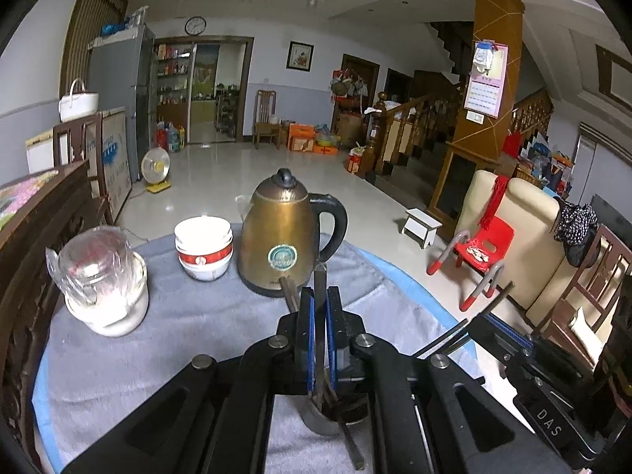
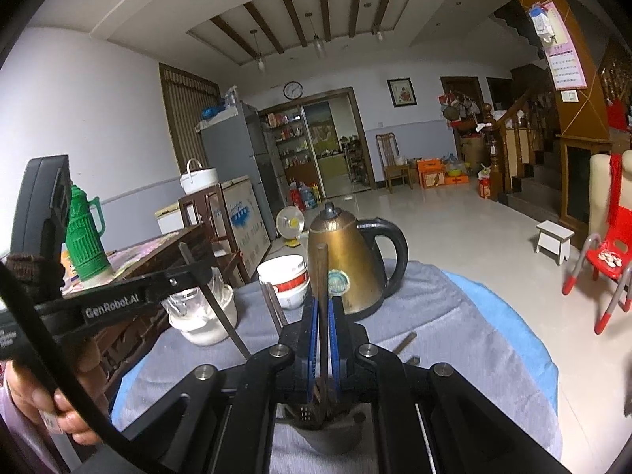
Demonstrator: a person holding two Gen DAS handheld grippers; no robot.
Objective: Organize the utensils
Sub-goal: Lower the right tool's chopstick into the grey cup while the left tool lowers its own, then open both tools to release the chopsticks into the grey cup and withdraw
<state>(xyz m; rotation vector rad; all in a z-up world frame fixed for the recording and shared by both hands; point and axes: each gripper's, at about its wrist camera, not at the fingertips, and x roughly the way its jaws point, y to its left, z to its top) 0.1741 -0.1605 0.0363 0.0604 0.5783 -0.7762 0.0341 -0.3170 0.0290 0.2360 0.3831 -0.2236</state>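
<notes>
Chopsticks (image 1: 320, 316) clamped between closed left gripper (image 1: 320, 296) pads, lower ends in metal cup (image 1: 316, 422) near table (image 1: 197, 335) front edge. Second chopsticks (image 2: 323, 308) pinched upright in closed right gripper (image 2: 324, 304), ends in same cup (image 2: 328, 440). Kettle (image 1: 282, 233) just behind, bowls (image 1: 203, 247) left of it, jar (image 1: 104, 280) toward left edge.
</notes>
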